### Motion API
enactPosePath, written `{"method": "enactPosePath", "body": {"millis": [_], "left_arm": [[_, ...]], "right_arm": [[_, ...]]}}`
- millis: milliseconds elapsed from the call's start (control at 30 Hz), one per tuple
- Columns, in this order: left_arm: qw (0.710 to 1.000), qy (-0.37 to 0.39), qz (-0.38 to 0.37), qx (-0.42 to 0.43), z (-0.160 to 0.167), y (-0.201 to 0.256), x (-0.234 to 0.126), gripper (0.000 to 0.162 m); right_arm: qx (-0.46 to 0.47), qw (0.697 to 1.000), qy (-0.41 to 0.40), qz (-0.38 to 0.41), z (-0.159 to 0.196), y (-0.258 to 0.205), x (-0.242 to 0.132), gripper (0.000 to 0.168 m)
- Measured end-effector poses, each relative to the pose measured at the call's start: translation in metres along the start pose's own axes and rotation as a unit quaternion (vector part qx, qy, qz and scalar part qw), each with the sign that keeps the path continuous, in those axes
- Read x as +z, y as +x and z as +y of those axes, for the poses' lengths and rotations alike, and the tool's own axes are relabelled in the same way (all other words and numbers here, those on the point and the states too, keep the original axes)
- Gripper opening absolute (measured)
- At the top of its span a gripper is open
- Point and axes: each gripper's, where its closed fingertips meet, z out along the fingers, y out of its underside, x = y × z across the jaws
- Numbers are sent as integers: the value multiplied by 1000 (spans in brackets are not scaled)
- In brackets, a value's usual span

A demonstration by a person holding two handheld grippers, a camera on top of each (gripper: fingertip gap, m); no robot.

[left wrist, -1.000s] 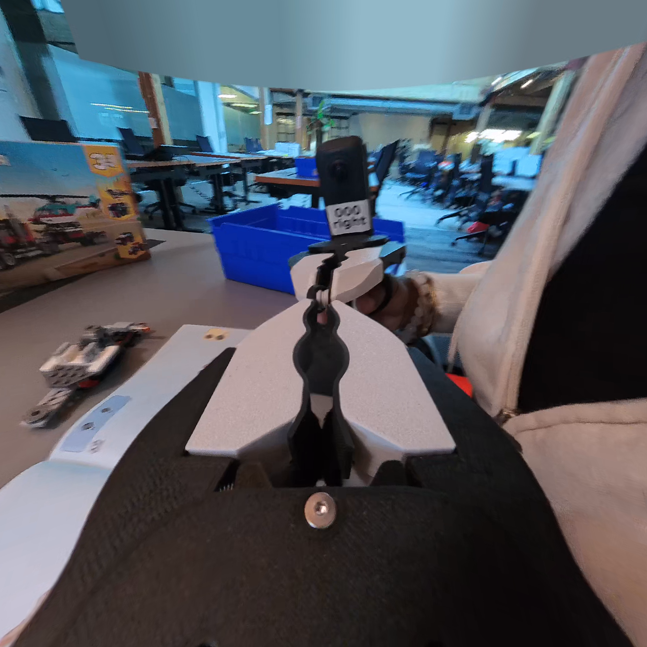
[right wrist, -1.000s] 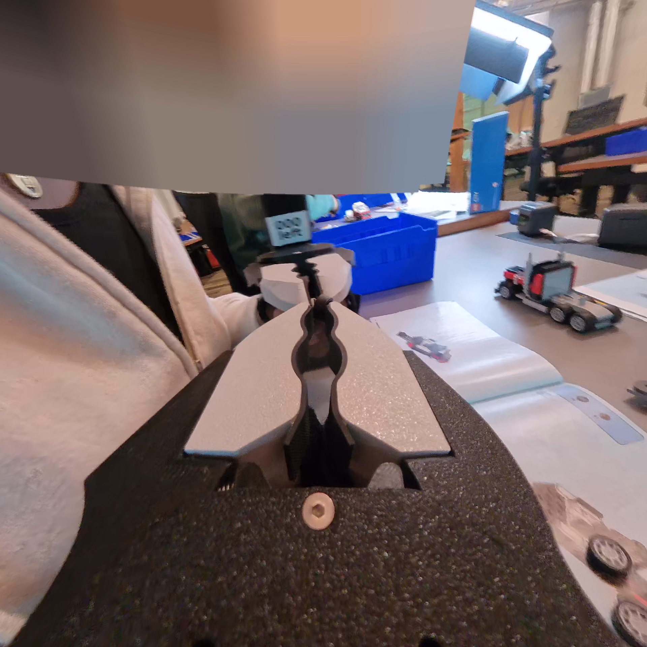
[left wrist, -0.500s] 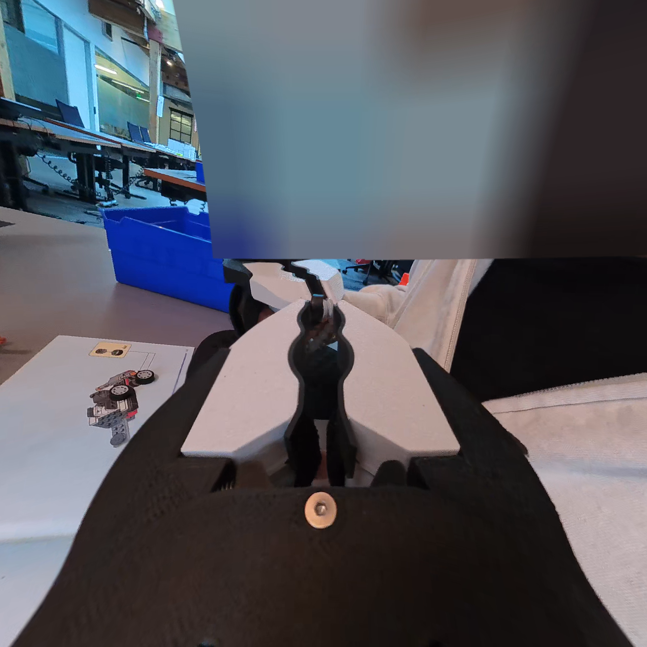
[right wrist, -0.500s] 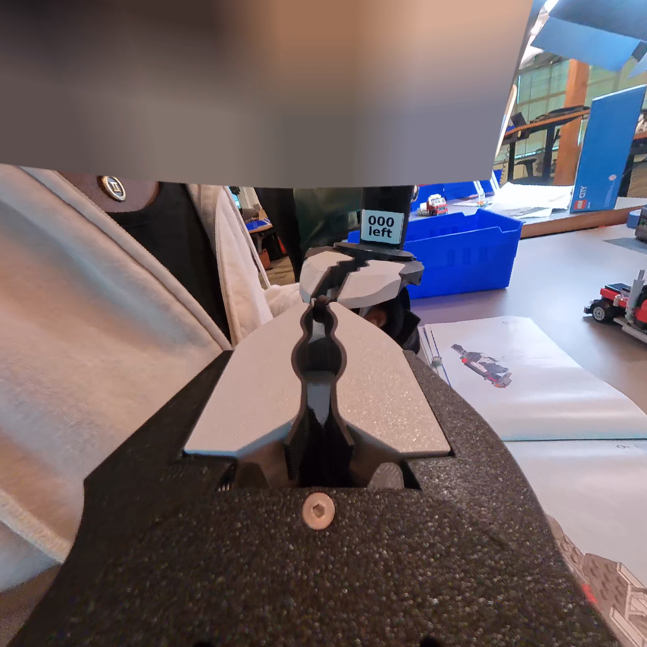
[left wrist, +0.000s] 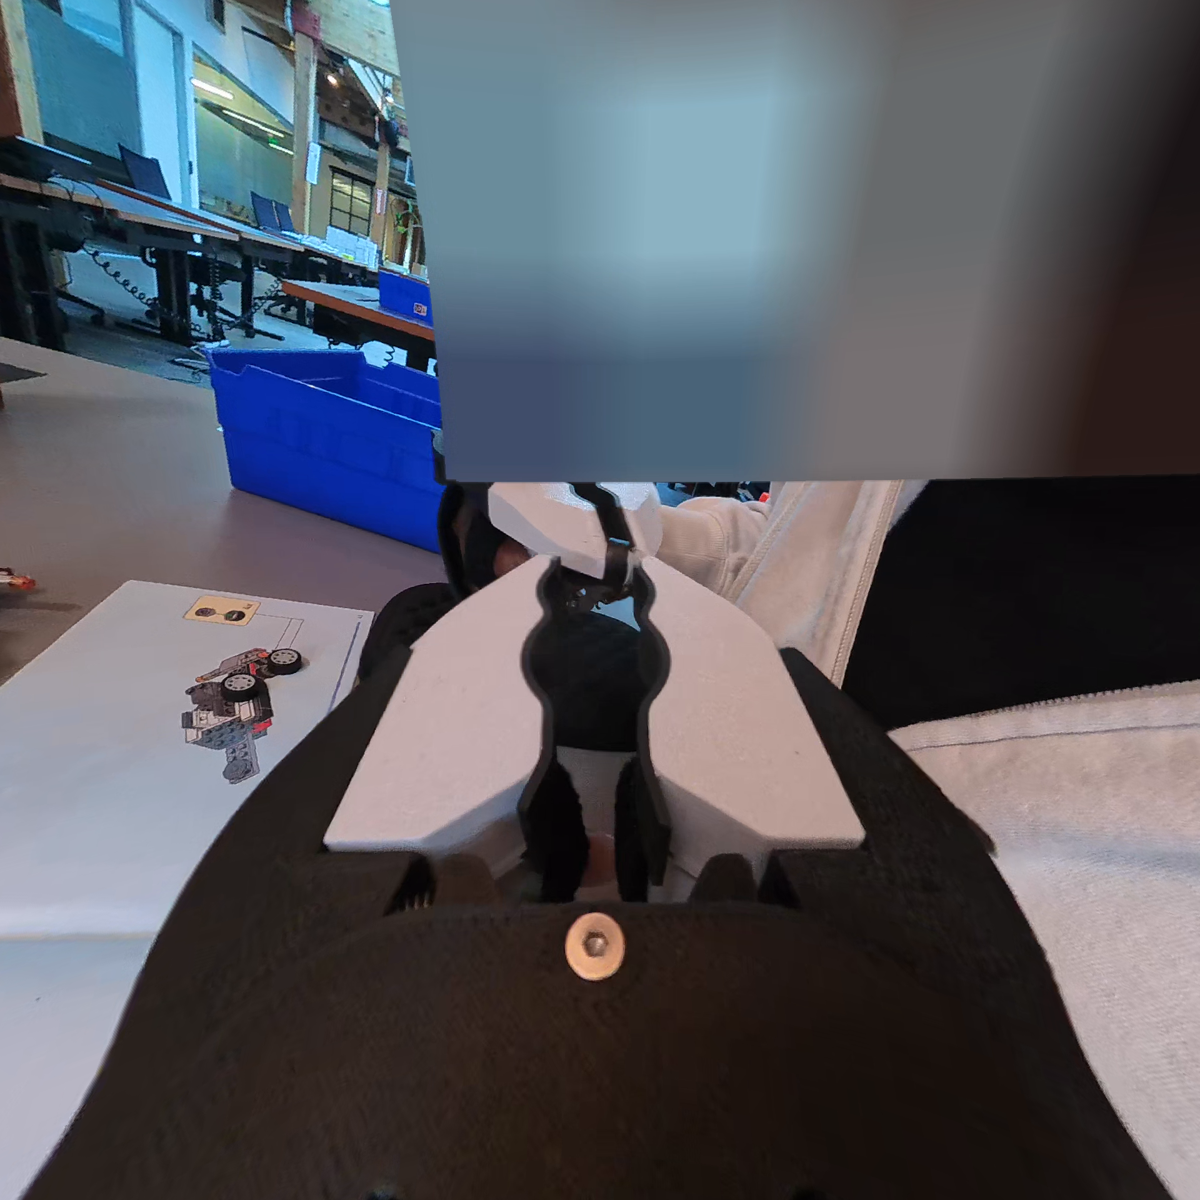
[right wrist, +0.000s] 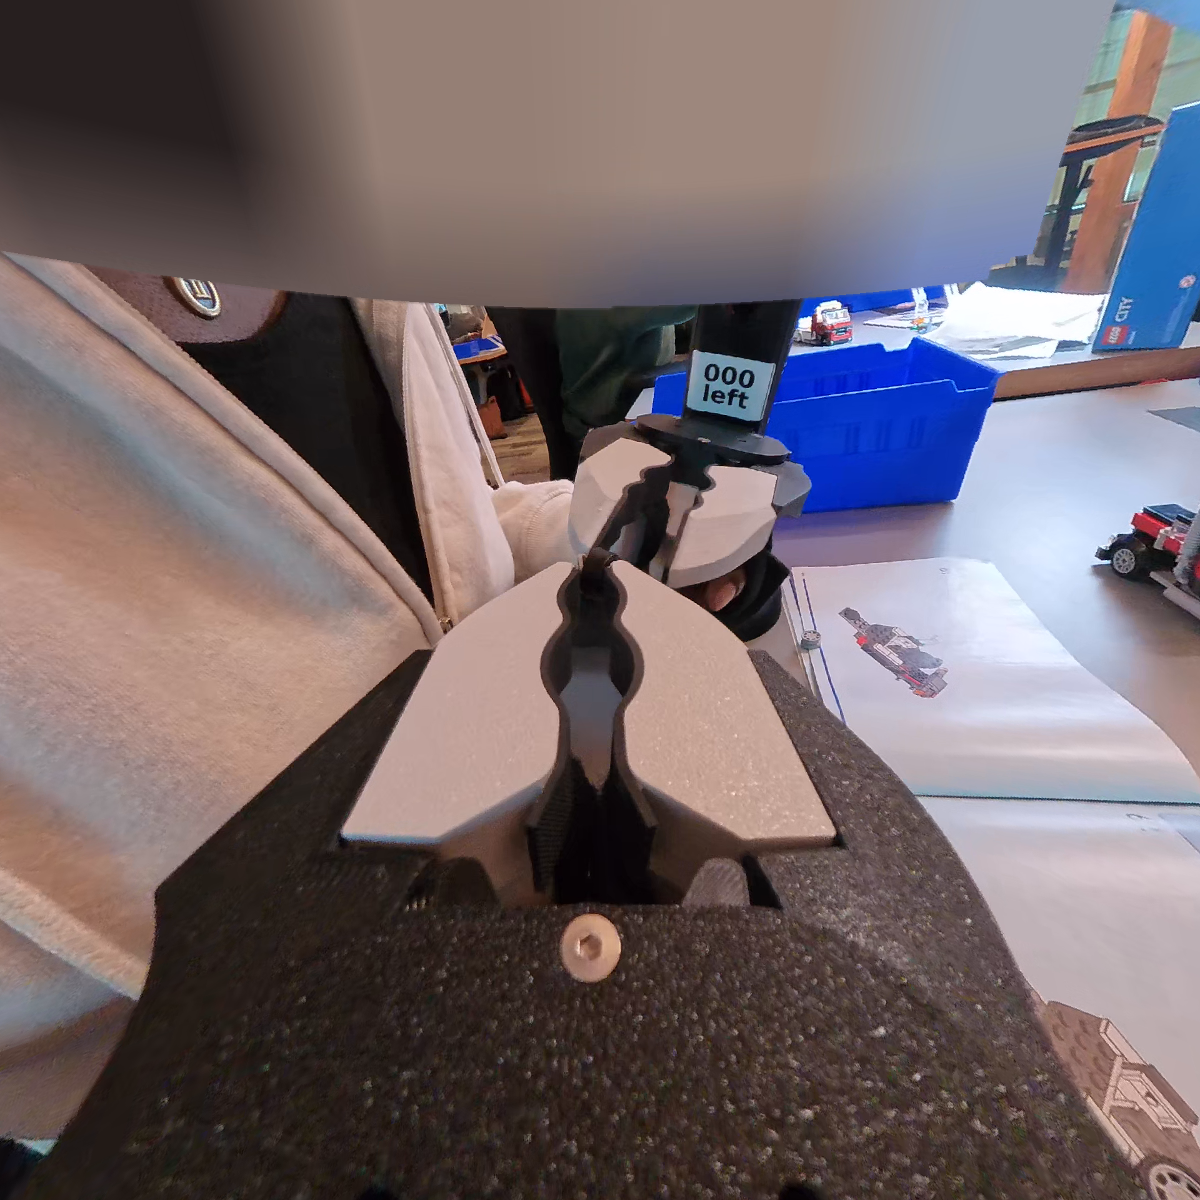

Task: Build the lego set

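Black and tiny, a lego piece sits pinched at the tips of my right gripper, whose jaws are closed on it. My left gripper meets it tip to tip in mid-air, close to my chest; its jaws look closed on a small dark part too, though I cannot make out its shape. Both hang above the near edge of the bench, beside the open instruction booklet. A partly built truck waits further along, near the blue bin. I judge the risk to be slippage: pressing two such small pieces together off-axis could twist one out of the jaws and drop it into my lap or off the bench.
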Motion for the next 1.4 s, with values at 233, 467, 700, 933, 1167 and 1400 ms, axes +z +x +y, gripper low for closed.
{"method": "enactPosePath", "body": {"millis": [233,467,700,933,1167,1400], "left_arm": [[999,-7,37,-6,5,9,4,12],[1000,10,17,5,6,6,2,7],[1000,7,-16,22,11,-3,0,5],[996,-7,-34,82,15,-3,0,0],[997,-30,-5,64,21,8,11,0],[977,116,-125,-124,-12,-50,0,28]], "right_arm": [[2,1000,-16,-20,0,-3,-1,5],[13,999,-25,-17,4,1,-1,6],[10,999,-39,20,12,10,-2,6],[-9,987,-104,122,33,34,-4,6],[-44,974,-130,180,38,49,-19,6],[-217,918,19,332,-22,67,-24,6]]}}
